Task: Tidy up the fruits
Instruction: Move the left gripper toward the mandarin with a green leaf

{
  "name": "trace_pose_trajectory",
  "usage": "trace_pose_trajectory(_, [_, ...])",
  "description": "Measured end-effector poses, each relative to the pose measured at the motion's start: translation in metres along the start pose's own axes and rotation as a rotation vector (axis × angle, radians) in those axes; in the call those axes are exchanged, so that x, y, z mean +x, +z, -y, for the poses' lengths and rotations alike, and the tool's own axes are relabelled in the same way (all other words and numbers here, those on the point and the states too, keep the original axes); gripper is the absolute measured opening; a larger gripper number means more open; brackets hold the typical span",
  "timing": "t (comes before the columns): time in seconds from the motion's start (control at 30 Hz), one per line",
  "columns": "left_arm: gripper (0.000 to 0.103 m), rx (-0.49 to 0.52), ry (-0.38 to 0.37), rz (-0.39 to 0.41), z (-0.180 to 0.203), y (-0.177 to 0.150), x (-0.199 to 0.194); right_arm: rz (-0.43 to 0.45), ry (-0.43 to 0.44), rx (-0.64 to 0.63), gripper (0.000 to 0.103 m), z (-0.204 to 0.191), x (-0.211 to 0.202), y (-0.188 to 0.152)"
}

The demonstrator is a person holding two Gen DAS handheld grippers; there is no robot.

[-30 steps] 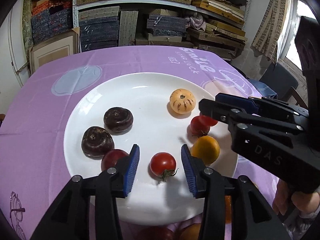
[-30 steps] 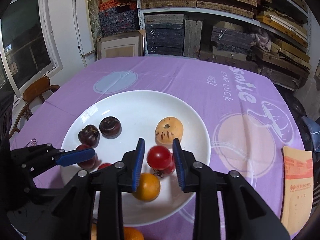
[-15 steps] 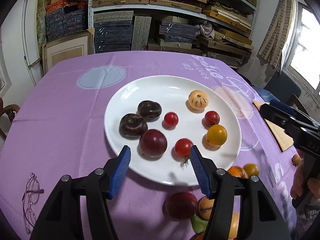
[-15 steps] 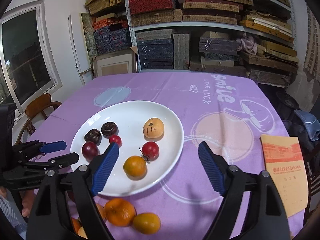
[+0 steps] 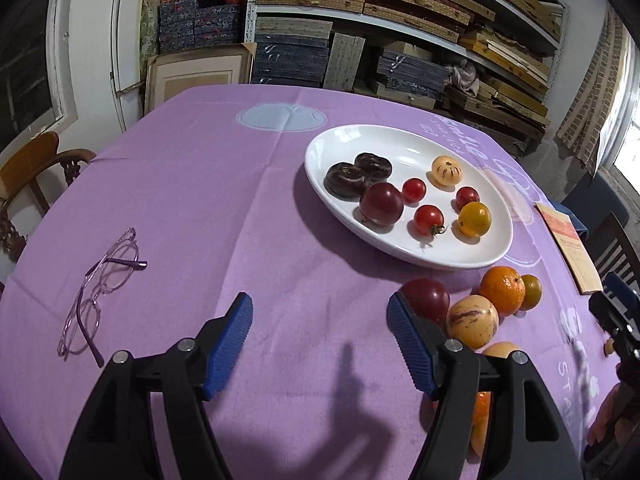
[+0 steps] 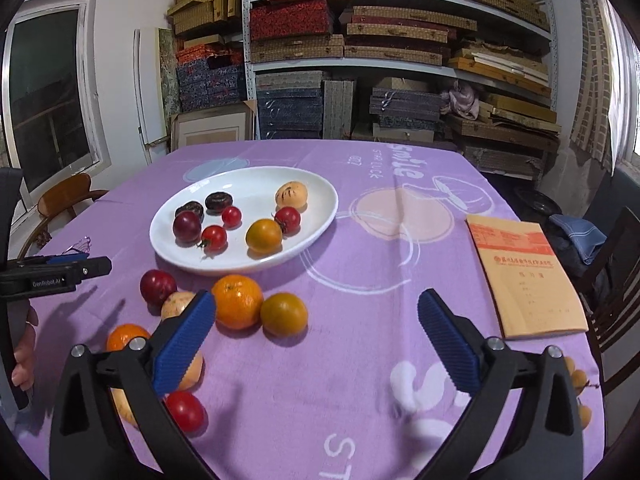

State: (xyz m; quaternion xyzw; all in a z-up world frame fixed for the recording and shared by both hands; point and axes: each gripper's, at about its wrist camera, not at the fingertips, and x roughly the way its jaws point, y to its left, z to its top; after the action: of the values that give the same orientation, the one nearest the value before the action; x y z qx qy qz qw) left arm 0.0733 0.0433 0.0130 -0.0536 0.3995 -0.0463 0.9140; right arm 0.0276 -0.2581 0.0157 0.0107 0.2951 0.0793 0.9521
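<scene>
A white plate (image 5: 340,148) (image 6: 320,220) on the purple cloth holds several fruits: two dark ones, red tomatoes (image 5: 429,219), a yellow tomato (image 6: 263,235) and a striped pale one (image 5: 447,169). Loose fruits lie in front of the plate: an orange (image 6: 237,301), a yellow-orange fruit (image 6: 284,313), a dark red one (image 5: 426,298) and a striped one (image 5: 473,321). My left gripper (image 5: 320,338) hovers over bare cloth left of the loose fruits, its jaws opening with nothing between them. My right gripper (image 6: 316,340) is opening wide, empty, just short of the orange.
Purple-framed glasses (image 5: 100,280) lie on the cloth at the left. An orange booklet (image 6: 524,276) lies at the right, near a dark chair (image 6: 616,272). A wooden chair (image 5: 36,176) stands at the left edge. Shelves of boxes fill the back wall.
Both grippers pulled back from the plate, each leaving a red tomato on it, and their jaws spread wider. The loose fruits in front of the plate came into view.
</scene>
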Motion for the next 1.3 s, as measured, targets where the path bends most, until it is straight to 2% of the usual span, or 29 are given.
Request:
trace_pose_trajectory(0.17, [0.071, 0.036, -0.021, 0.001, 0.013, -0.017, -0.012, -0.023, 0.039, 0.020, 0.099, -0.004, -0.009, -0.025])
trace_pose_trajectory(0.33, [0.072, 0.108, -0.062, -0.001, 0.037, -0.029, -0.018, -0.009, 0.025, 0.002, 0.099, -0.010, -0.011, -0.025])
trace_pose_trajectory(0.47, [0.077, 0.145, -0.091, 0.003, 0.053, -0.034, -0.020, -0.020, 0.032, 0.030, 0.099, -0.003, -0.009, -0.024])
trace_pose_trajectory(0.67, [0.078, 0.211, -0.078, -0.026, 0.074, -0.042, -0.005, -0.022, 0.044, 0.053, 0.099, 0.002, -0.007, -0.022])
trace_pose_trajectory(0.77, [0.084, 0.226, -0.069, -0.032, 0.077, -0.043, 0.001, -0.016, 0.047, 0.052, 0.099, 0.003, -0.009, -0.021])
trace_pose_trajectory(0.87, [0.089, 0.225, -0.066, -0.044, 0.075, -0.045, 0.006, -0.016, 0.047, 0.057, 0.099, 0.003, -0.010, -0.021])
trace_pose_trajectory(1.03, [0.090, 0.187, -0.025, 0.003, 0.056, -0.040, -0.001, -0.012, 0.053, 0.070, 0.099, 0.005, -0.011, -0.020])
trace_pose_trajectory(1.2, [0.090, 0.125, 0.000, 0.006, 0.032, -0.032, -0.003, -0.018, 0.054, 0.065, 0.099, 0.003, -0.010, -0.021])
trace_pose_trajectory(1.3, [0.089, 0.071, -0.064, -0.034, 0.024, -0.028, 0.000, -0.021, 0.056, 0.066, 0.099, 0.004, -0.010, -0.021])
